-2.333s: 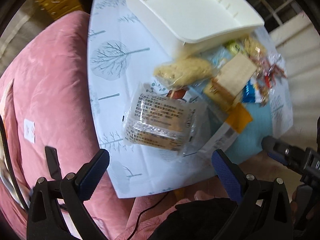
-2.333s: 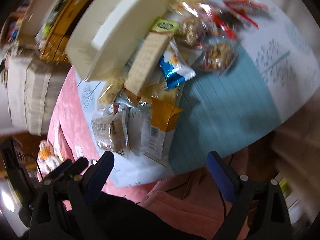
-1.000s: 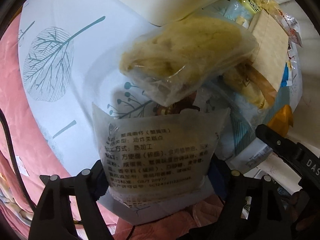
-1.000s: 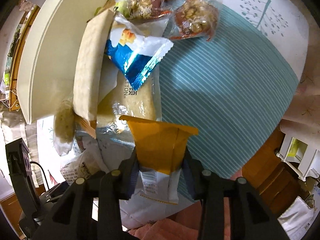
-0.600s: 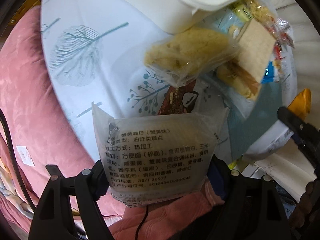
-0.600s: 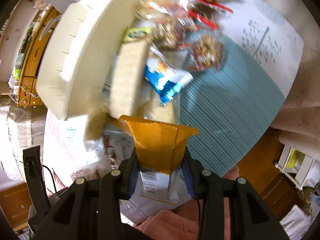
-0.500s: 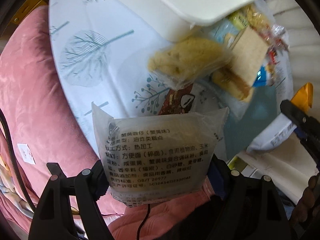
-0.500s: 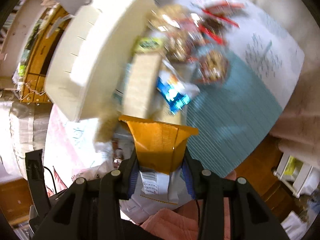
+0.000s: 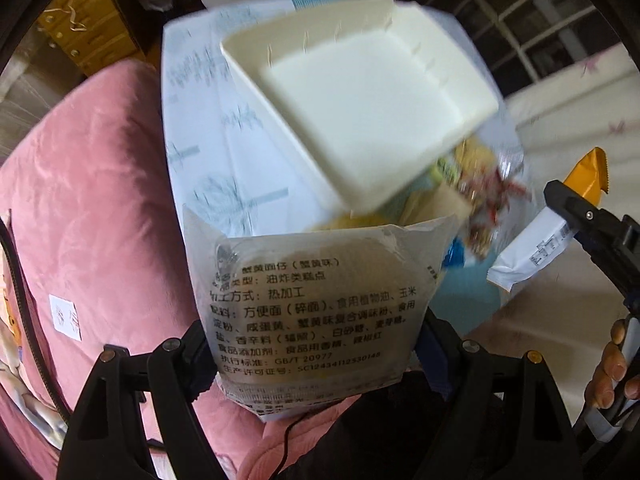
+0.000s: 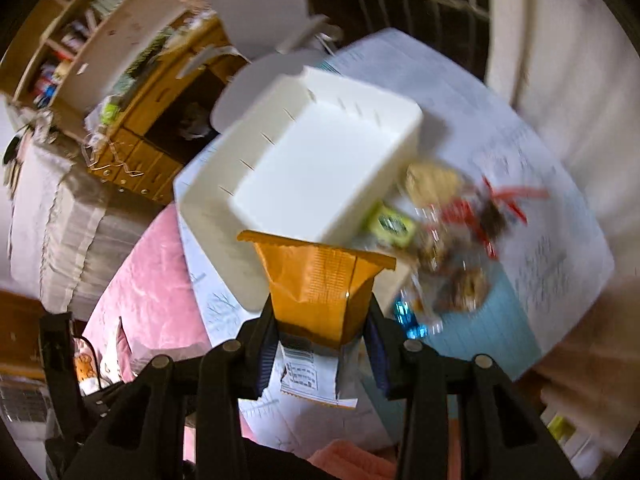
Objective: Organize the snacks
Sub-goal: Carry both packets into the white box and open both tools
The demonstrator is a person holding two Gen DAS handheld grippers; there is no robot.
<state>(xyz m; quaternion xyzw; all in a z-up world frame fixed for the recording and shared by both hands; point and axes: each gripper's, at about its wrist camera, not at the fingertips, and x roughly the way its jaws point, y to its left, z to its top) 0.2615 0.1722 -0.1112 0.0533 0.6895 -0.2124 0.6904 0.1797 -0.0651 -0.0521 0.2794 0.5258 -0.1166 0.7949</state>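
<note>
In the left wrist view, a clear noodle packet (image 9: 316, 304) printed with black Chinese text is clamped by the left gripper (image 9: 316, 354), held in front of the white bin (image 9: 360, 92).

In the right wrist view, an orange-and-white packet (image 10: 320, 304) is clenched by the right gripper (image 10: 320, 344), in front of the same bin (image 10: 320, 172).

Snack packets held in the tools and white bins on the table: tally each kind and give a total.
Clear packets held: 1, the clear packet in the left tool.
Orange packets held: 1, the orange packet in the right tool.
White bins: 1, the white bin, nothing in it.
Total: 3.
The loose snack pile is too blurred to count.
</note>
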